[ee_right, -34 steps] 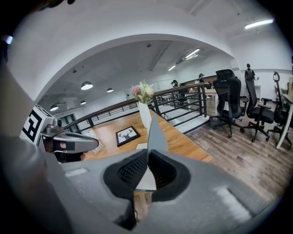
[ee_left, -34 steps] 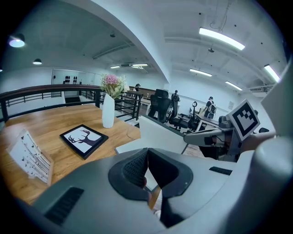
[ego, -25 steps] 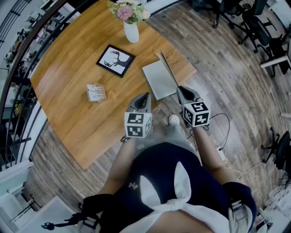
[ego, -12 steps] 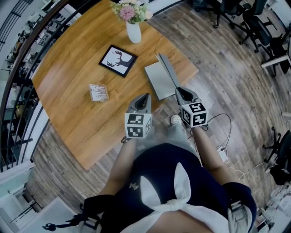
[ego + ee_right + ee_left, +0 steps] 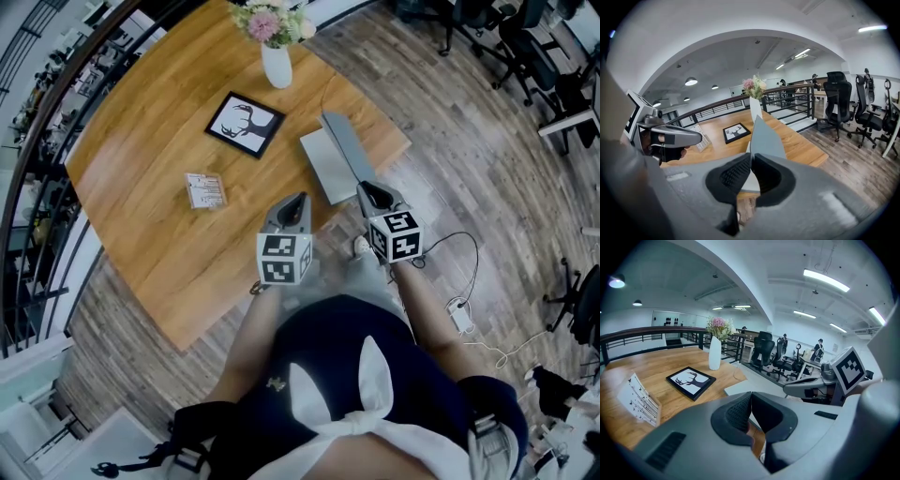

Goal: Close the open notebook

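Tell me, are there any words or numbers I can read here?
None can be read.
Card stand: print too small to read.
Framed deer picture: only a drawing.
Grey notebook: plain, no words.
Marker cubes: black-and-white squares, no letters.

top (image 5: 323, 349): navy | tied cloth (image 5: 349, 405): white | left hand-held gripper (image 5: 302, 199), right hand-held gripper (image 5: 362, 187): grey, black-white markers

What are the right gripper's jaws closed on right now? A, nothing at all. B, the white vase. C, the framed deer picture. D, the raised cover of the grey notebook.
D: in the right gripper view, the right gripper has its jaws closed on the near edge of the notebook cover, which stands tilted up between them.
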`<state>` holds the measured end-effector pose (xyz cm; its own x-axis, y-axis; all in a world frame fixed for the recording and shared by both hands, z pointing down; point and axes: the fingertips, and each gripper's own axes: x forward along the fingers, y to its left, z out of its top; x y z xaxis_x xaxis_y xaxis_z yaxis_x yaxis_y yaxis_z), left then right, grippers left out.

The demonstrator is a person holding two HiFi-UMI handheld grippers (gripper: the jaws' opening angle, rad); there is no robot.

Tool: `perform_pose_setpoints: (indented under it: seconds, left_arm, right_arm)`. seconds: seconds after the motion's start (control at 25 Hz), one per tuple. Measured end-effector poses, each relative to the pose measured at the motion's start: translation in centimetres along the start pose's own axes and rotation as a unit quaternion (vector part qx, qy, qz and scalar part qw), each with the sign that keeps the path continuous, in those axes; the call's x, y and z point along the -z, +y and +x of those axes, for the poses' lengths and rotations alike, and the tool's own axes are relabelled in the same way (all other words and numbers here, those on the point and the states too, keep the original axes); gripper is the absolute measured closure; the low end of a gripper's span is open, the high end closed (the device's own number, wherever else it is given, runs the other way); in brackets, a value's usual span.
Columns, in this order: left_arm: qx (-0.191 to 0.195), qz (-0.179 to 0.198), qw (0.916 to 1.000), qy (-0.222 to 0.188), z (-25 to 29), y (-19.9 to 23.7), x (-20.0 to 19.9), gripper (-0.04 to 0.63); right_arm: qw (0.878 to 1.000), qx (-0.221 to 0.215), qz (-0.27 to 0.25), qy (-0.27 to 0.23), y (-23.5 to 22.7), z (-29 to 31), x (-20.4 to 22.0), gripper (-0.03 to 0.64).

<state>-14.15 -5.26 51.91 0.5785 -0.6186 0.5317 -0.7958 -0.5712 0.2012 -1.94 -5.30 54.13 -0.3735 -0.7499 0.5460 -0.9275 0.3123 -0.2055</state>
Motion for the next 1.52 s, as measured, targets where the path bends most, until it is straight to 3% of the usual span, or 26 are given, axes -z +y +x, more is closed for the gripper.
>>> perform_pose_setpoints:
  seconds: [1.52]
  left_arm:
    - [-0.002, -0.017, 0.9997, 0.018, 0.2, 2.3, 1.7, 0.577]
  right_arm:
    - [0.998, -0.021, -0.044, 0.05, 3.5, 3.7, 3.4, 0.589]
